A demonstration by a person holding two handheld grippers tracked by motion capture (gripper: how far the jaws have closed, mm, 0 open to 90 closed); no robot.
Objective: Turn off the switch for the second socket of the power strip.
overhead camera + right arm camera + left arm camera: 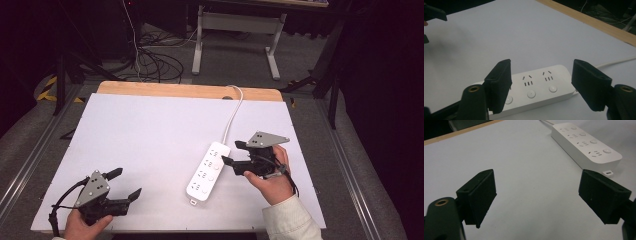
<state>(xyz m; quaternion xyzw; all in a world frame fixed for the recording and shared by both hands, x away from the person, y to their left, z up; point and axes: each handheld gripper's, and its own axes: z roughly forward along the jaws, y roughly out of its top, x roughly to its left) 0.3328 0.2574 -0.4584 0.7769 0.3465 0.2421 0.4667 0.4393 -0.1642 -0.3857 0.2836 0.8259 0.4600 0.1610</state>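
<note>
A white power strip (pixel 208 171) with several sockets and round buttons lies on the white table (pixel 150 135), right of centre, its white cord (pixel 233 112) running to the far edge. My right gripper (pixel 233 153) is open just right of the strip, jaws pointing at it. In the right gripper view the strip (pixel 536 87) sits low between the spread jaws (pixel 541 86). My left gripper (pixel 126 184) is open near the front left, nothing between its fingers. In the left gripper view the strip (pixel 586 143) lies ahead to the upper right of the gripper (pixel 536 197).
A wooden strip (pixel 190 91) edges the far side of the table. Beyond it, cables (pixel 155 60) lie on the floor and a white desk frame (pixel 240 30) stands. Metal rails run along both table sides.
</note>
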